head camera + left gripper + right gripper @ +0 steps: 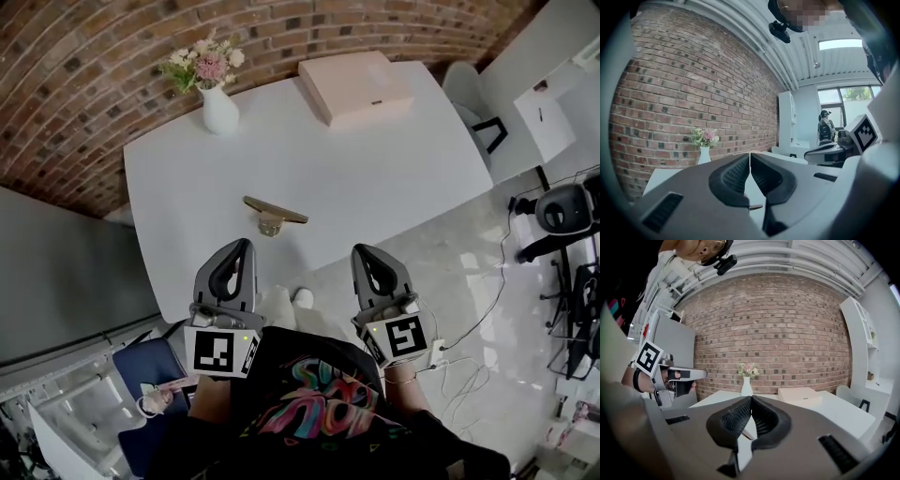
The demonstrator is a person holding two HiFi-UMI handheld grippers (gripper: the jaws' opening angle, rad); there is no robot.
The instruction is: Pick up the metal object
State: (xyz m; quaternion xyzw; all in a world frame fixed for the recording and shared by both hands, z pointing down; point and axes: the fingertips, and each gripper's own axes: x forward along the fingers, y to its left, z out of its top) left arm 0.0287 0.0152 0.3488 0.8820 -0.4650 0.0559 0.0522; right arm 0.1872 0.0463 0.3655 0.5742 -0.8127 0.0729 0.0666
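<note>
A brass-coloured metal object (273, 214), a flat bar on a short round foot, lies on the white table (394, 178) close to its near edge. My left gripper (244, 246) hovers just short of that edge, slightly left of the object, with its jaws shut and nothing between them. My right gripper (360, 251) is held to the right over the floor, also shut and empty. In the left gripper view the closed gripper (750, 155) hides all but a sliver of the metal object (757, 206). In the right gripper view the shut gripper (751, 398) points towards the table.
A white vase of flowers (217, 103) stands at the table's far left and a flat pink box (354, 86) at its far right, before a brick wall. A grey chair (466, 89) sits at the right end. Cables (469, 361) trail on the floor.
</note>
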